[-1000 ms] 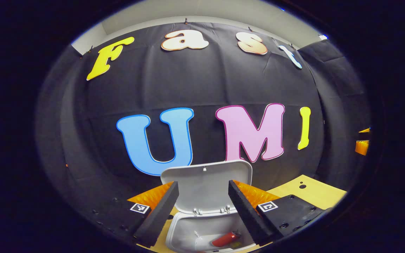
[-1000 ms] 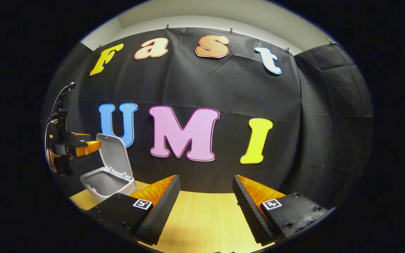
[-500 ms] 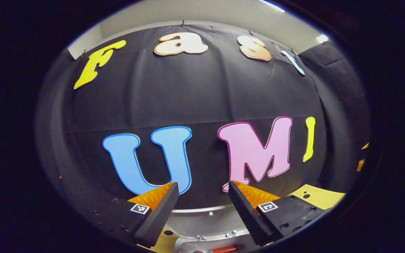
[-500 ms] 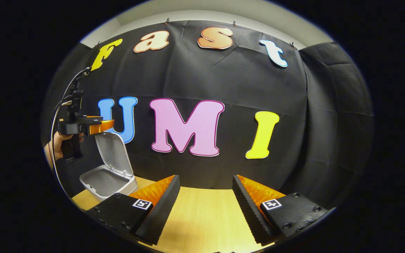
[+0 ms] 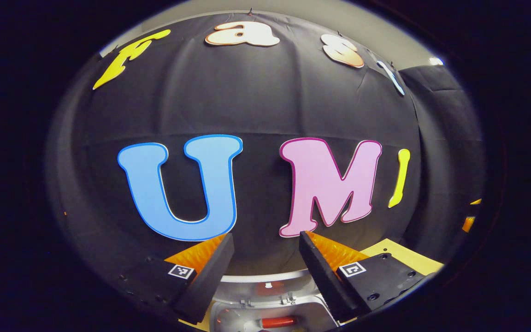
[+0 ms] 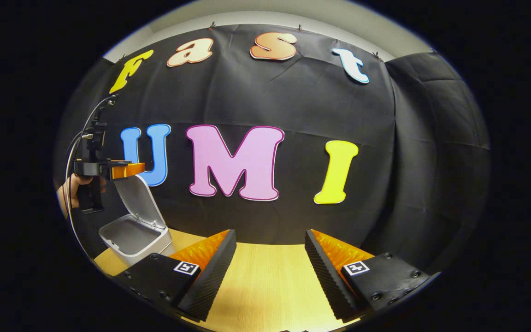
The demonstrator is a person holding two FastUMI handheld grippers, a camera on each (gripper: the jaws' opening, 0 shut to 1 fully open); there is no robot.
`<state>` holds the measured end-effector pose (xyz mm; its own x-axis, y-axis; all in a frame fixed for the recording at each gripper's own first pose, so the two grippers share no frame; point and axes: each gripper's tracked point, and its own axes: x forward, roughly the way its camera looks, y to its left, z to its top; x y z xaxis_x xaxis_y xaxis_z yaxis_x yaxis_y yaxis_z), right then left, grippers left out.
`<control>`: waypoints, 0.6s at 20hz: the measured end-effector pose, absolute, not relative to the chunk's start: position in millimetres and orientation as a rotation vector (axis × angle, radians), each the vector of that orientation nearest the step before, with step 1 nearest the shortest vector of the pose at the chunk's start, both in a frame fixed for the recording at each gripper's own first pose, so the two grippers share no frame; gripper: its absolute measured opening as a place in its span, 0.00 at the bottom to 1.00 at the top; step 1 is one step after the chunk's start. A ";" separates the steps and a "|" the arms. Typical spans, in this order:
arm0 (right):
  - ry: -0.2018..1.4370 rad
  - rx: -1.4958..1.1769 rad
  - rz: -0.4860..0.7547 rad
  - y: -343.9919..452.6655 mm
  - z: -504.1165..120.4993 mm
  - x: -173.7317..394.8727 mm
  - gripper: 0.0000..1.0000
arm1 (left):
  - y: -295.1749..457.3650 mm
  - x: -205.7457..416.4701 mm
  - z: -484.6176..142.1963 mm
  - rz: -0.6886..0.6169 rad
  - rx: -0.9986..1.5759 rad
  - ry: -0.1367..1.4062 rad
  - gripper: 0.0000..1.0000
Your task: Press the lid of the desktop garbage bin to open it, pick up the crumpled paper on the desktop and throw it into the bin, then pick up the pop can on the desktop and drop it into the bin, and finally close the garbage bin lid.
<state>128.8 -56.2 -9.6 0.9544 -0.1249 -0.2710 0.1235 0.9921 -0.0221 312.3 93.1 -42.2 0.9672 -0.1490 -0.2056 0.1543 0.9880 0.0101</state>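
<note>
In the left gripper view the left tongs (image 5: 265, 267) stand wide apart with nothing between the 2 fingers; they hang above the bin (image 5: 265, 316), whose lid (image 5: 265, 282) is raised behind the opening; a red can (image 5: 277, 321) lies on its side inside the bin, at the bottom edge of the view; a strip of the wooden desk (image 5: 408, 258) shows to the right.

In the right gripper view the right tongs (image 6: 270, 267) are also spread wide and empty, held over bare desk (image 6: 265, 286), well apart from the bin; the bin (image 6: 129, 235) sits at the far left on the desk, its lid (image 6: 136, 200) tilted up and back toward the wall; the left tongs (image 6: 129, 169) sit just at the top edge of the lid, gripped by a hand (image 6: 74, 189); whether they touch the lid cannot be told; a cable (image 6: 79, 133) arcs up from that gripper.
</note>
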 end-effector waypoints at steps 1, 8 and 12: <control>0.293 0.007 -0.123 -54.8 -14.8 126.8 0.97 | 93.8 302.0 -45.1 -0.155 0.013 0.219 0.99; 0.357 0.070 -0.086 -38.9 -35.8 106.8 0.97 | 98.8 227.3 -89.6 -0.117 0.014 0.262 0.99; 0.416 0.081 -0.069 -28.9 -56.1 84.7 0.97 | 98.9 195.4 -132.5 -0.093 0.023 0.324 0.98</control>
<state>84.7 -28.9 -56.1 0.9125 -0.0508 -0.4060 0.0839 0.9944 0.0642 195.4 98.9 -132.5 0.9436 -0.0878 -0.3192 0.0952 0.9954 0.0077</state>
